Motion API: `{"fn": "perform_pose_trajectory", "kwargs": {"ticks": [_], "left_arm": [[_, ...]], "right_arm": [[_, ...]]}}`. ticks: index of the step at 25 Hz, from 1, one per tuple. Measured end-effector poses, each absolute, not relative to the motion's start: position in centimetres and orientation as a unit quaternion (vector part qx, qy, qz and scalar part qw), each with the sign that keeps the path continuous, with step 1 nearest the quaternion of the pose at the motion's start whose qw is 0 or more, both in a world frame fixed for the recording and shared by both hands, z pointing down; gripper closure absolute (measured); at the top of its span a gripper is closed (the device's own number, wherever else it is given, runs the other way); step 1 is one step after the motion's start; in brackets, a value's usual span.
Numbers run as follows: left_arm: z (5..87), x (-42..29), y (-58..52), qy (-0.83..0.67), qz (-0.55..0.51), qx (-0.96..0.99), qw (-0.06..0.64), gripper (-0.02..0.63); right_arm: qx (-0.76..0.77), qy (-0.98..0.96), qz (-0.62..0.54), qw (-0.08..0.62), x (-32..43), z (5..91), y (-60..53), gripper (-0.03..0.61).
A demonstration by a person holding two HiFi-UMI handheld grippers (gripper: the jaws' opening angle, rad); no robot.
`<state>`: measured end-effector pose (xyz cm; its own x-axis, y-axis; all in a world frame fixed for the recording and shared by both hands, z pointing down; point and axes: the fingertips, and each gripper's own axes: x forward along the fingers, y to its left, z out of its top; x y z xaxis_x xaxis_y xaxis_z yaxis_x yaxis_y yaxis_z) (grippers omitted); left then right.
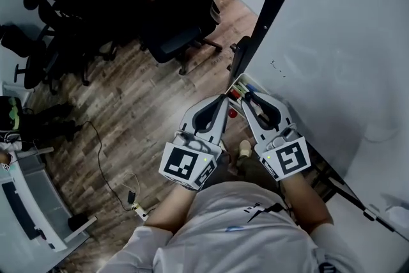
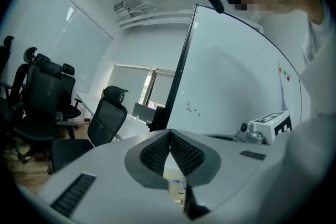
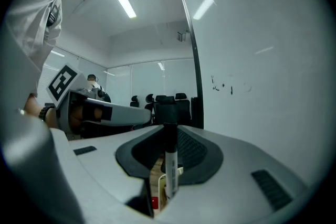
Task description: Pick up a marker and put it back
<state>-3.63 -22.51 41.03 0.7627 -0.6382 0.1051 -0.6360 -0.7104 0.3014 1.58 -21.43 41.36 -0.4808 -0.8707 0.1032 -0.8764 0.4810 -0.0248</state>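
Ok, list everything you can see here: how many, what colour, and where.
whiteboard: one, white with a black frame, on the right
office chairs: several, black, at the far end of the floor
floor: one, brown wood, underfoot
cable: one, black, on the floor at the left
tray: one, pale, at the whiteboard's foot, holding a few markers, count unclear
marker: one, white body with a black cap, upright between the right jaws
shirt: one, white, on the person
left gripper: one, grey, jaws together on nothing
right gripper: one, grey, jaws shut on the marker
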Motion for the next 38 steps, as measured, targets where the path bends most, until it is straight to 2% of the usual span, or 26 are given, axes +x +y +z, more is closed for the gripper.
{"fn": "perform_pose_trajectory", "kwargs": {"ticks": [7, 12, 24, 28, 38], "left_arm": [[44.7, -3.6, -23.8, -0.329, 0.018, 0.928, 0.173, 0.603], [46.6, -4.0, -24.1, -0.325, 0.026, 0.928, 0.179, 0.603], [47.1, -5.6, -25.0, -0.337, 0.025, 0.924, 0.177, 0.603], [47.0, -5.9, -25.0, -0.340, 0.022, 0.923, 0.180, 0.603], [46.6, -5.5, -23.8, -0.338, 0.027, 0.922, 0.188, 0.603]], "right_arm": [[0.515, -0.853, 0.045, 0.069, 0.4, 46.7, -22.6, 0.497], [0.507, -0.853, 0.019, 0.122, -0.8, 49.2, -23.2, 0.497], [0.503, -0.841, 0.001, 0.200, -2.3, 50.9, -24.7, 0.497], [0.504, -0.838, 0.028, 0.205, -3.0, 51.8, -24.4, 0.477], [0.501, -0.842, 0.017, 0.200, -2.5, 49.1, -23.5, 0.477]]}}
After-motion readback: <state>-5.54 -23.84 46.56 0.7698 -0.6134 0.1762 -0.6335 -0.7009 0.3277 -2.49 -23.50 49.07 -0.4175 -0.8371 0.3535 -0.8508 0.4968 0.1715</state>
